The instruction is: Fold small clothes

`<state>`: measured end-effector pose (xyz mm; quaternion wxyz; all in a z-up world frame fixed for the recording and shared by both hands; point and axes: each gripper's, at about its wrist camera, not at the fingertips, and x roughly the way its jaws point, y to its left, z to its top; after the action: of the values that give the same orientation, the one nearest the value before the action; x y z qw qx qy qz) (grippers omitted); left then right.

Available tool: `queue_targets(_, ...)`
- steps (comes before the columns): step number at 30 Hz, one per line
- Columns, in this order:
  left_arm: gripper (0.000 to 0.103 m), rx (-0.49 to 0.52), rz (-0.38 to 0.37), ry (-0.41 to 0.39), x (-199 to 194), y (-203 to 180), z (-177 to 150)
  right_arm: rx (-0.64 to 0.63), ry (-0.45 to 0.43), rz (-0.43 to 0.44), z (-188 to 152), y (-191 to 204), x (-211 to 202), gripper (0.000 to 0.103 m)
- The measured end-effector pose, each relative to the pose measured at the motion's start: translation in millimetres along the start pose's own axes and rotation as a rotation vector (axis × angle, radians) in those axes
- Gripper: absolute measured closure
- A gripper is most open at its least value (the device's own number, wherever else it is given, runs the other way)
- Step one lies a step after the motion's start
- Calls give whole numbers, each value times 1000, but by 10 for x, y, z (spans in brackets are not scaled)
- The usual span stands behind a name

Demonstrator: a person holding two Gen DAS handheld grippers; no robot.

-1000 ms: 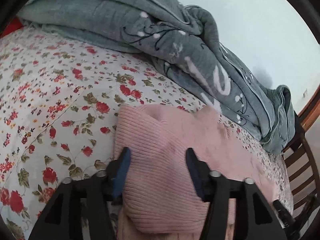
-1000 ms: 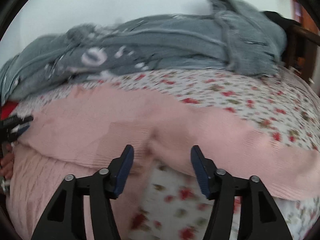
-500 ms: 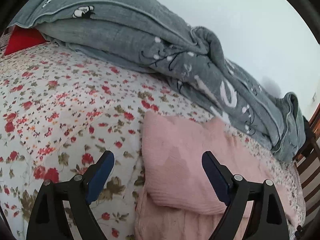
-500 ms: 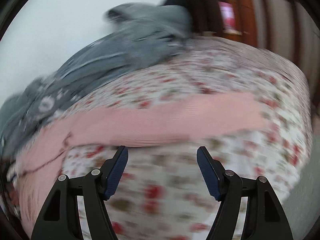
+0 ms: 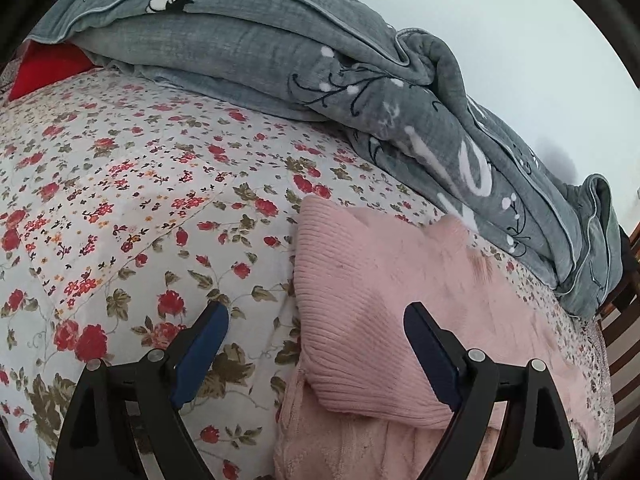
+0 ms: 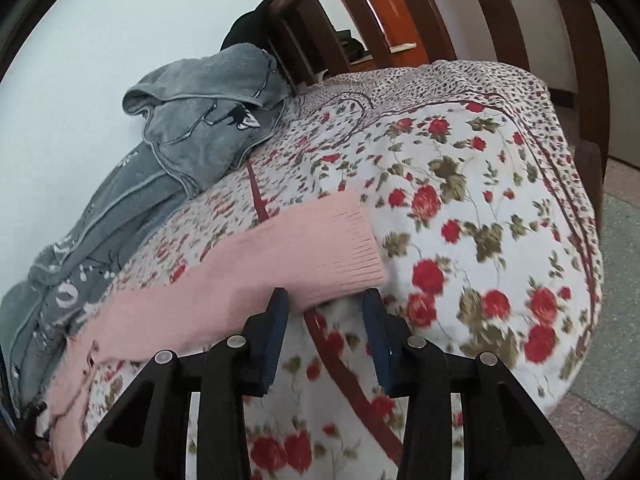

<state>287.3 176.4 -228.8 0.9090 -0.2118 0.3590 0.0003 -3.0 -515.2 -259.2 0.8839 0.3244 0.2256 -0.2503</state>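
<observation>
A pink knitted sweater lies on the floral bedspread, one sleeve folded over its body. My left gripper is open and empty, hovering over the sweater's left edge. In the right wrist view the other pink sleeve stretches across the bed, its ribbed cuff nearest me. My right gripper is open, its jaws straddling the lower edge of the cuff without clamping it.
A crumpled grey blanket lies along the wall behind the sweater, also in the right wrist view. A red item peeks out at far left. A dark wooden bed frame bounds the bed's end; floor lies beyond.
My left gripper let go of the sweater, opened wide and drew back. My right gripper swung right along the outstretched sleeve to its cuff and narrowed its jaws.
</observation>
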Motion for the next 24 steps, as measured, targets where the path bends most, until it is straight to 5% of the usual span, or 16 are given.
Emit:
queue_targets(4, 14, -1, 0, 2, 9, 1, 4, 2, -21, 38, 105, 63, 45, 66)
queue_targets(7, 14, -5, -1, -1, 4, 8, 2, -3, -5, 39, 156, 106, 167, 97)
queue_targets(13, 14, -66, -19, -37, -116, 128, 17, -107, -105, -14, 356, 511, -30, 97)
queue_targets(18, 14, -125, -48, -52, -229, 260, 34, -330, -181, -25, 506, 1431, -276, 98)
queue_targets(24, 14, -154, -32, -25, -269, 415, 16, -503, -223, 95, 365, 2814, -494, 98)
